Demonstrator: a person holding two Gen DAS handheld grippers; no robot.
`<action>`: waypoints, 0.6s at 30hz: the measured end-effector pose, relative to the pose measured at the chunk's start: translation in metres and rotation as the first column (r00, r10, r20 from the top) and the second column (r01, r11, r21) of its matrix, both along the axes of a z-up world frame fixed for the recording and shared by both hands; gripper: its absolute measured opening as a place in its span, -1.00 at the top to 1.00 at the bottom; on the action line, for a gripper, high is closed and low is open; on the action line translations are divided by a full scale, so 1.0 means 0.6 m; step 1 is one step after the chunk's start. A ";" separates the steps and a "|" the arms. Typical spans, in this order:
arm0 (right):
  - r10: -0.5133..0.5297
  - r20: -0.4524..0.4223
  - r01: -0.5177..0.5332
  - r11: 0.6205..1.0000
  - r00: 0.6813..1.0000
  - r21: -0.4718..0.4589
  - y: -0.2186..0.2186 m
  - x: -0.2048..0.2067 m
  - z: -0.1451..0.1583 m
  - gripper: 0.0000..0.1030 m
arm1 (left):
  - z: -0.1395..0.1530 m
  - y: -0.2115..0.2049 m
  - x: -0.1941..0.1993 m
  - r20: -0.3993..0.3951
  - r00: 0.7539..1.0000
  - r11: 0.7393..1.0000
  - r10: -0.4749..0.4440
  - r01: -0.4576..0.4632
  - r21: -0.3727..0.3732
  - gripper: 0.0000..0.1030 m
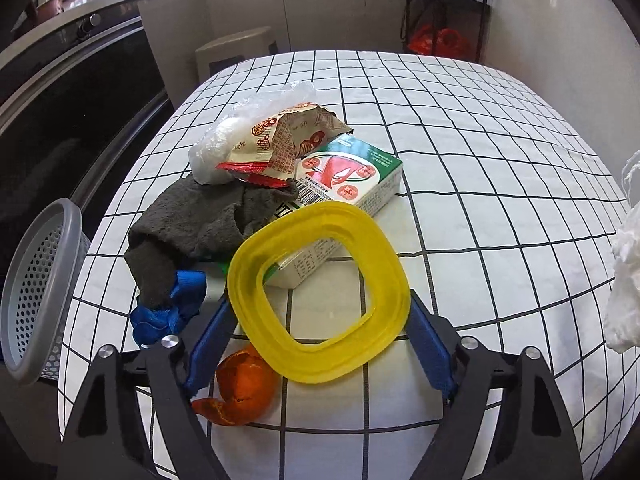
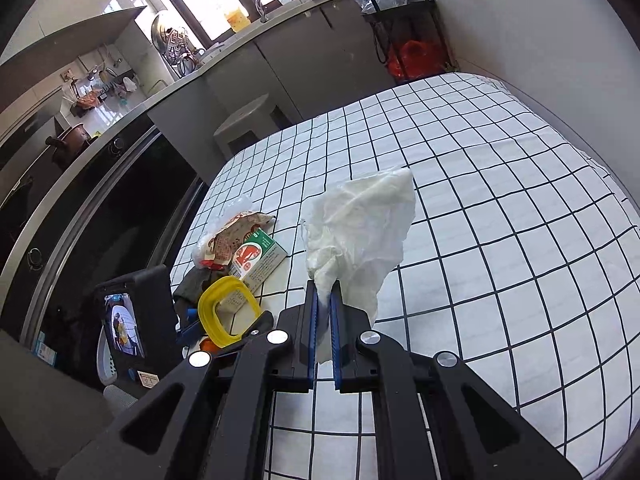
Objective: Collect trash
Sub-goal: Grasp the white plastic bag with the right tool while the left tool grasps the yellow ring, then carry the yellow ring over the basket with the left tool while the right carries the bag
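Observation:
My left gripper is shut on a yellow plastic ring and holds it tilted above the checked table. Below it lie an orange peel, a green-and-white carton, a grey cloth, a blue cloth and a snack wrapper with a clear bag. My right gripper is shut on a crumpled white tissue held above the table; the tissue also shows at the right edge of the left wrist view. The ring also shows in the right wrist view.
A grey perforated bin stands off the table's left edge. A dark oven front and kitchen counter run along the left. A black shelf with red bags stands beyond the table's far end, next to a white stool.

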State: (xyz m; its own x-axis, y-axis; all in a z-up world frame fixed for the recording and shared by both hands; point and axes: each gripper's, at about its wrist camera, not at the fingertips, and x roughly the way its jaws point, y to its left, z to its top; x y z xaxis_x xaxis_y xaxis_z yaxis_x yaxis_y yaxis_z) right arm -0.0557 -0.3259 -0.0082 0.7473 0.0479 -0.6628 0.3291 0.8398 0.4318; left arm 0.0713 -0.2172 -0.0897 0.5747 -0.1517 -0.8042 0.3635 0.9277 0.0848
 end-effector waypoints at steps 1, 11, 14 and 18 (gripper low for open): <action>0.000 -0.001 0.000 1.000 1.000 -0.001 0.000 0.000 0.000 0.88 | 0.001 0.000 -0.004 0.001 1.000 1.000 0.000 0.000 -0.001 -0.38; 0.016 -0.011 -0.017 1.000 1.000 -0.012 0.012 0.008 -0.006 0.88 | 0.034 0.034 -0.034 0.031 0.999 0.999 -0.027 0.028 -0.041 -0.37; 0.037 -0.007 -0.037 0.999 0.999 -0.025 0.025 0.013 -0.003 0.88 | 0.056 0.055 -0.036 0.055 0.998 0.998 -0.033 0.036 -0.054 -0.37; 0.071 -0.005 -0.071 0.997 0.997 -0.038 0.052 0.028 0.000 0.88 | 0.091 0.099 -0.038 0.086 0.996 0.997 -0.027 0.033 -0.069 -0.37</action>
State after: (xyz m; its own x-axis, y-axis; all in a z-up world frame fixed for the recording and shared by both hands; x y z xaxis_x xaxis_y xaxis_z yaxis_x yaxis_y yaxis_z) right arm -0.0391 -0.2947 -0.0079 0.7402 0.0758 -0.6681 0.2696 0.8768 0.3981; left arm 0.0485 -0.1579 -0.0348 0.6350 -0.2242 -0.7392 0.3856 0.9212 0.0518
